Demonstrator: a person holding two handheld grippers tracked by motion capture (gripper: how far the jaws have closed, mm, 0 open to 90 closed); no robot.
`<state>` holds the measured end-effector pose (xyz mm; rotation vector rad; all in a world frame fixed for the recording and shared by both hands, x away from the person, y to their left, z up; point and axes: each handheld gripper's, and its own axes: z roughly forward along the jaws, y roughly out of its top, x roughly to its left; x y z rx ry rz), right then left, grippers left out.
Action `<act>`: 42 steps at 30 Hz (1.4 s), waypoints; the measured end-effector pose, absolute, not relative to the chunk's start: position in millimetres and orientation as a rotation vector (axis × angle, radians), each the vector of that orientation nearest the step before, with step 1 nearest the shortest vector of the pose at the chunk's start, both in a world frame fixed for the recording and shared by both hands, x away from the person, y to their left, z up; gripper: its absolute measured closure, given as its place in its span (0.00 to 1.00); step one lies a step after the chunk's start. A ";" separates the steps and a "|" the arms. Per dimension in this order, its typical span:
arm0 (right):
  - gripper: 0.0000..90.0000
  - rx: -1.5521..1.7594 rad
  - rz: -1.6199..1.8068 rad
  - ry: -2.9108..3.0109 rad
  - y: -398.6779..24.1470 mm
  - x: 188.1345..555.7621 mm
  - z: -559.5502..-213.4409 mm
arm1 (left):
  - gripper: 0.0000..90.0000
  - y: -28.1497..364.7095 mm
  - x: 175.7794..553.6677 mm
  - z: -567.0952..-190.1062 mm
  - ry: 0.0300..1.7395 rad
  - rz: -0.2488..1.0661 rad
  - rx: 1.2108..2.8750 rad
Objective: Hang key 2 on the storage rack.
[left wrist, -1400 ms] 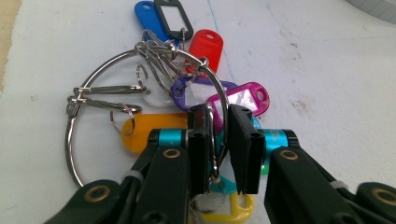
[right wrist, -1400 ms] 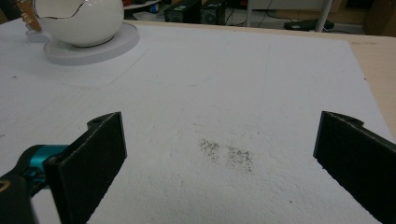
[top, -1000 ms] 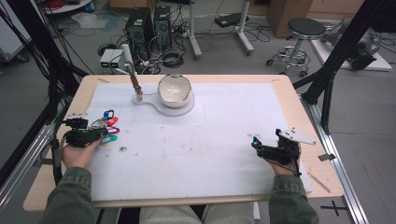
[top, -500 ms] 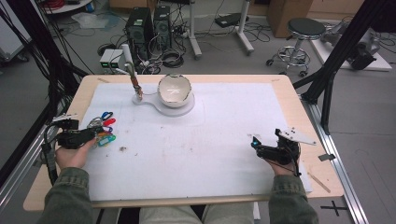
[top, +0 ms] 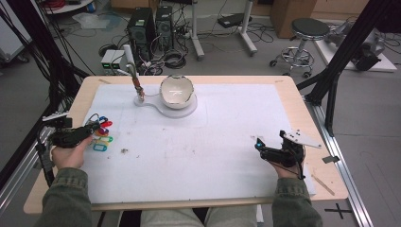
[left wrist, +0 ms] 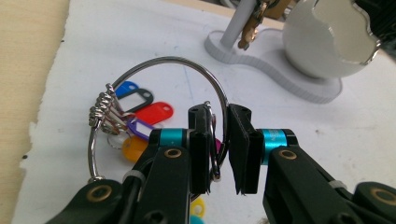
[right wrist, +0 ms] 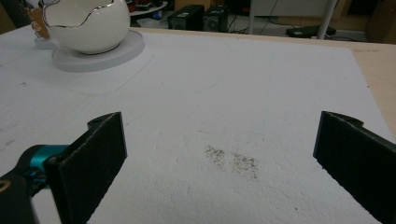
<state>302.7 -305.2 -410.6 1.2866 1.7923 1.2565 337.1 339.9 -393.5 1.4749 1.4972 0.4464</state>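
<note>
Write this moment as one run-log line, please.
left gripper: shut on key ring | coloured tags: hanging | right gripper: open, idle above mat

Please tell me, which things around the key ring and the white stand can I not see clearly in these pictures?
- Key ring, left gripper view: lower part hidden behind the left gripper.
- Coloured tags, high view: too small to count.
- Keys on the post, left gripper view: cut off by the top edge.
- Bowl inside, right gripper view: cut off above.
</note>
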 end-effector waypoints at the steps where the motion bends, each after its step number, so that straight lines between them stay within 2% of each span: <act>1: 0.02 1.287 1.257 1.793 -305.3 302.7 -410.5 | 0.87 339.9 337.3 -391.6 1.493 0.457 1.462; 10: 0.02 1.281 1.257 1.798 -305.5 302.0 -410.3 | 0.87 329.0 348.0 -370.0 1.430 0.592 1.499; 13: 0.02 1.279 1.258 1.799 -305.4 301.4 -409.9 | 0.87 328.4 352.8 -364.8 1.409 0.582 1.461; 25: 0.02 1.275 1.251 1.808 -304.5 301.1 -410.3 | 0.87 325.3 372.0 -345.1 1.311 0.701 1.469; 37: 0.02 1.279 1.242 1.803 -304.8 300.4 -410.3 | 0.87 315.1 392.6 -317.8 1.259 0.648 1.410; 42: 0.02 1.282 1.242 1.794 -307.1 299.6 -410.2 | 0.87 314.3 399.2 -311.1 1.258 0.601 1.333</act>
